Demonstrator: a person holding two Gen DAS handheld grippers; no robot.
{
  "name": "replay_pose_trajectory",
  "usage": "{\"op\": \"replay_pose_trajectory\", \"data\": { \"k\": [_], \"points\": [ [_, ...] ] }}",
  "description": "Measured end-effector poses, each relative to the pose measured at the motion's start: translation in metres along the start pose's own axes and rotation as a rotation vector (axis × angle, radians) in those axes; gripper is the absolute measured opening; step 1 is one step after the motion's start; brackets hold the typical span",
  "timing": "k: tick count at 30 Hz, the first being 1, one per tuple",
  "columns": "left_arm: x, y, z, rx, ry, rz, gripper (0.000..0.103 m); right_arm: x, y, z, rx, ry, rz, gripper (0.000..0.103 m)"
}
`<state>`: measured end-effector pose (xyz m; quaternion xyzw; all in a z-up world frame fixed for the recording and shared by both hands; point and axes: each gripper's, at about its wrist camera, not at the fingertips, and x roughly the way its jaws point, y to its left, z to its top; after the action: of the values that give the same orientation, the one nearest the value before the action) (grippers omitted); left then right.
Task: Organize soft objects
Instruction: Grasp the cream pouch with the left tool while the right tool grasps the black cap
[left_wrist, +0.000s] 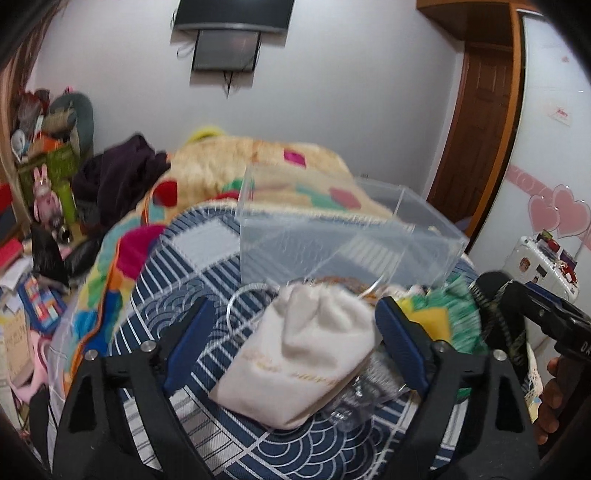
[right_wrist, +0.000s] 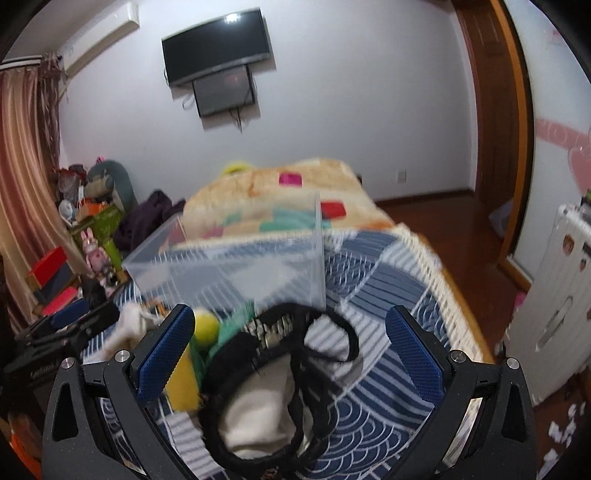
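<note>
In the left wrist view my left gripper (left_wrist: 295, 328) is open, its blue pads on either side of a white drawstring pouch (left_wrist: 299, 354) lying on the blue patterned cloth (left_wrist: 177, 306). A clear plastic box (left_wrist: 332, 229) stands just beyond it. A green and yellow cloth (left_wrist: 443, 321) lies to the right. In the right wrist view my right gripper (right_wrist: 291, 332) is open over a black strappy item (right_wrist: 295, 354) lying on a white soft piece (right_wrist: 258, 410). The yellow and green things (right_wrist: 207, 328) lie to its left, the clear box (right_wrist: 236, 269) behind.
The bed carries a colourful fleece blanket (left_wrist: 258, 162) and a dark purple garment (left_wrist: 122, 173). Cluttered boxes and toys (left_wrist: 48, 166) stand at the left. A wooden door (left_wrist: 484, 122) and a white appliance (right_wrist: 554, 280) are at the right. A TV (right_wrist: 218, 44) hangs on the wall.
</note>
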<state>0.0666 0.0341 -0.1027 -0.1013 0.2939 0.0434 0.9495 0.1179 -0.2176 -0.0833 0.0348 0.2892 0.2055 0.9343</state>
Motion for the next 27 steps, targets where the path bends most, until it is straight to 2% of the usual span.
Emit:
{"op": "replay_pose_trajectory", "data": {
  "k": [3,7,10,12,15,17,19,21,23,27],
  "points": [
    [0.008,-0.003,-0.006,0.009,0.035,-0.040,0.086,0.005,-0.001,-0.007,-0.002,0.042,0.006,0.103],
    [0.016,-0.006,-0.011,0.024,0.066,-0.060,0.080,0.006,-0.001,-0.007,-0.028,0.035,-0.014,0.101],
    [0.021,-0.004,-0.013,0.010,0.097,-0.103,0.070,0.007,-0.001,-0.006,-0.032,0.045,-0.015,0.084],
    [0.022,-0.002,-0.013,-0.001,0.104,-0.123,0.067,0.009,-0.004,-0.004,-0.016,0.049,0.000,0.062],
    [0.022,-0.002,-0.013,0.011,0.108,-0.133,0.056,0.012,-0.010,-0.003,0.016,0.069,0.022,0.042],
    [0.018,-0.006,-0.012,0.030,0.107,-0.142,0.042,0.012,-0.012,-0.004,0.022,0.071,0.020,0.038],
    [0.012,-0.011,-0.010,0.061,0.089,-0.139,0.034,0.011,-0.010,-0.005,0.017,0.069,0.016,0.027],
    [0.006,-0.015,-0.009,0.074,0.078,-0.145,0.031,0.009,-0.009,-0.004,0.006,0.058,0.007,0.020],
    [0.002,-0.016,-0.007,0.074,0.070,-0.158,0.026,0.004,-0.008,-0.002,-0.001,0.038,-0.001,0.018],
    [-0.010,-0.015,0.001,0.059,0.051,-0.184,0.025,-0.004,-0.006,0.005,-0.018,-0.001,0.008,0.016]
  ]
}}
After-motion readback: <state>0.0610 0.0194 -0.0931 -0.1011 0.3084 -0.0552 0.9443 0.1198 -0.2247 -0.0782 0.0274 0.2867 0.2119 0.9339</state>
